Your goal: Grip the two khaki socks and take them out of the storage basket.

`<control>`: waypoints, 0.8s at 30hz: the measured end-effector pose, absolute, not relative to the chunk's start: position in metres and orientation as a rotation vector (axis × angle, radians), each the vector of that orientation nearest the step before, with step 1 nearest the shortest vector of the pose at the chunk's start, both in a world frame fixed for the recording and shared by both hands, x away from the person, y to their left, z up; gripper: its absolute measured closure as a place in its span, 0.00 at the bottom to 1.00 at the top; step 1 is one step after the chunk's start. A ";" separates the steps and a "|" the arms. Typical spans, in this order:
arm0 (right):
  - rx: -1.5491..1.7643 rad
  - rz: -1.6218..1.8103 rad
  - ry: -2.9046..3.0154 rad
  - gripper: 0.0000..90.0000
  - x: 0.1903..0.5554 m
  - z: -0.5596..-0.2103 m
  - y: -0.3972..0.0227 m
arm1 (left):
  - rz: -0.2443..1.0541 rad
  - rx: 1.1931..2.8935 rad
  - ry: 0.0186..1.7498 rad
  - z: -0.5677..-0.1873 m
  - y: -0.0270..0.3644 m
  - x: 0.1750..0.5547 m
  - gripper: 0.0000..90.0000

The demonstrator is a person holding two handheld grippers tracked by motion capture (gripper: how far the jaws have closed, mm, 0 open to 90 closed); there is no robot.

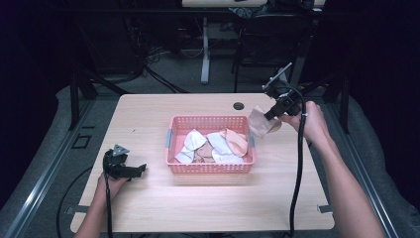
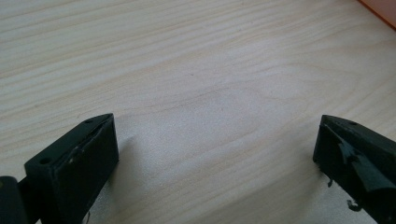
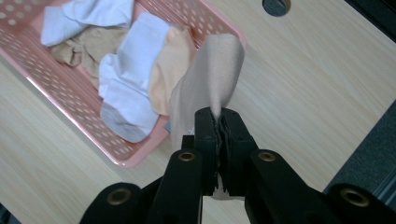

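Grippers at work over the bench, read from its near edge to its far edge. Nearest you, by the near left part of the bench (image 1: 148, 208), your left gripper (image 1: 130, 171) rests with its jaws spread wide and nothing between them; in the left gripper view bare wood lies between its fingertips (image 2: 81, 156). Mid-bench stands the pink basket (image 1: 208, 168), holding white socks (image 1: 190, 144) and a peach sock (image 1: 236, 141) in a loose heap. Beyond its right end, toward the far right corner, your right gripper (image 1: 271, 115) is clenched on the beige sock (image 1: 260, 124), which hangs just outside the basket wall, above the bench; the right gripper view shows the cloth (image 3: 210, 79) pinched between the pads (image 3: 205, 140) by a narrow fold. Farthest lies the cable hole (image 1: 238, 106) near the far edge.

Risks, as judged from here: the pinch takes little cloth, so a quick swing may pull the sock free. Its trailing end hangs close to the basket rim and could snag there, tugging the light basket, which your idle left gripper is not steadying. Your trailing cable (image 1: 298, 168) may also drag across the bench.
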State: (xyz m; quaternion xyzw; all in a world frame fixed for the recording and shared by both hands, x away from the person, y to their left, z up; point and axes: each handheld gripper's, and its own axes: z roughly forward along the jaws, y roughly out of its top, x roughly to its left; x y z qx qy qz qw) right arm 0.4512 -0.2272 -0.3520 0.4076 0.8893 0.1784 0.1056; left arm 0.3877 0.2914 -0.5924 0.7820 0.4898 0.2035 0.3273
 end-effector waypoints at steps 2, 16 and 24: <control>1.222 0.507 2.615 0.96 0.453 -0.356 -0.234 | 0.533 2.047 1.282 -0.593 0.291 0.388 0.00; 1.388 0.499 2.583 0.96 0.460 -0.395 -0.278 | 0.535 2.046 1.283 -0.593 0.291 0.388 0.00; 1.486 0.509 2.602 0.96 0.462 -0.434 -0.293 | 0.534 2.046 1.283 -0.593 0.291 0.388 0.00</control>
